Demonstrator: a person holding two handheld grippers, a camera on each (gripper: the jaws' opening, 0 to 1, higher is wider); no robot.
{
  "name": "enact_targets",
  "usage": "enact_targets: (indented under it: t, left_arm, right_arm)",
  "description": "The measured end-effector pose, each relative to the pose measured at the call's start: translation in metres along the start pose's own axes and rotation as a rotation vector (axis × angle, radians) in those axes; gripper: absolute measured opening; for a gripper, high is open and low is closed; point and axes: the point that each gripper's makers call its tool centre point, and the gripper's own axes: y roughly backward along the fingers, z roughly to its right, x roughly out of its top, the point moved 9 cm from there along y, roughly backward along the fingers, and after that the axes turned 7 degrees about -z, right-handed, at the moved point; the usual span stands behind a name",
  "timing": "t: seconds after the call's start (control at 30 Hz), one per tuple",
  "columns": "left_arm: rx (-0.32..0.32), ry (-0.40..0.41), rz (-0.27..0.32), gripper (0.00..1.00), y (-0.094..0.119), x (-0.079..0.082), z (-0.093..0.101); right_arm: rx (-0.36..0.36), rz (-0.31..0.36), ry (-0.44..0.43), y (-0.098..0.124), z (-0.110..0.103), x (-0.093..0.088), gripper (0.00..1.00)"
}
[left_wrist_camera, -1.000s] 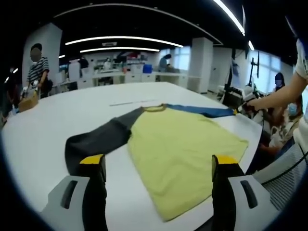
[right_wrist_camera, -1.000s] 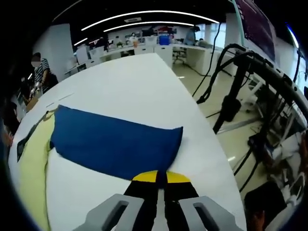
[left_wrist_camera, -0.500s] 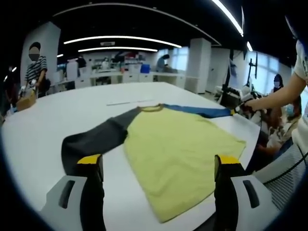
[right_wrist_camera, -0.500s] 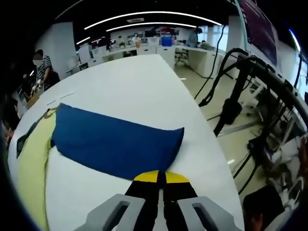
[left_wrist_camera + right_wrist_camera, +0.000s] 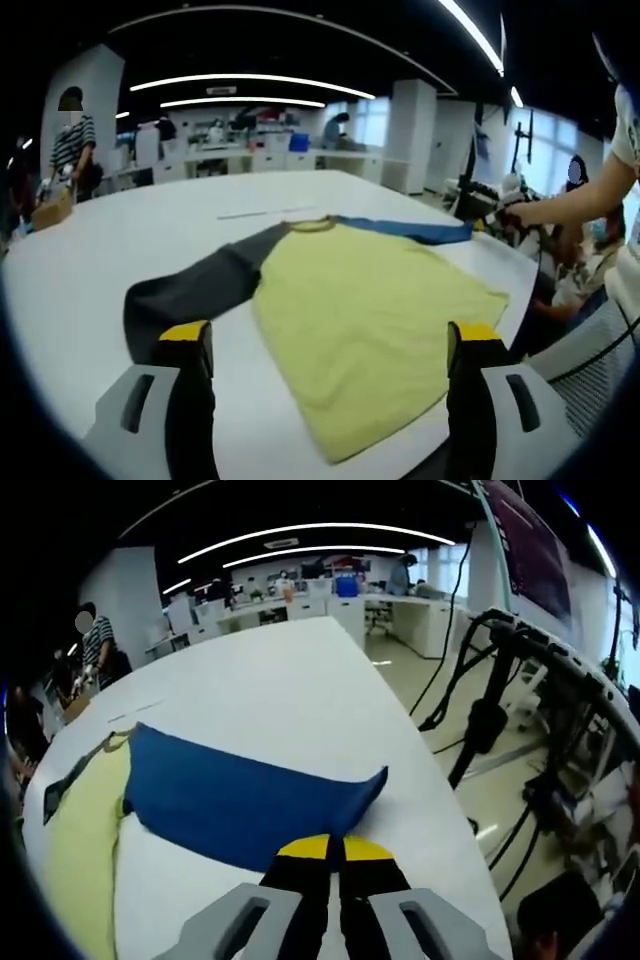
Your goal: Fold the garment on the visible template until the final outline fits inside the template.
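Garment (image 5: pixel 370 310): long-sleeved shirt with yellow body, lying flat on the white desk (image 5: pixel 120 230), collar pointing away from the left tongs. Dark grey sleeve (image 5: pixel 195 290) is stretching toward the left tongs (image 5: pixel 330 350), which are hovering released above the near desk edge, jaws wide apart and touching nothing. Blue sleeve (image 5: pixel 250 795) is extending to the opposite side; the right tongs (image 5: pixel 333 848) are clenching its cuff end, jaws pressed together, near the desk edge. In the left gripper view, a person's hand (image 5: pixel 520 212) is holding those tongs at the blue sleeve's tip. Template outline: cannot tell.
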Motion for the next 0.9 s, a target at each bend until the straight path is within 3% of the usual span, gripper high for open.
enact_targets:
  t: [0.9]
  left_arm:
    - [-0.010,0.002,0.013,0.94,-0.003,0.003,0.003]
  right_arm:
    - [0.137,0.107,0.035,0.013,-0.048,0.030,0.00]
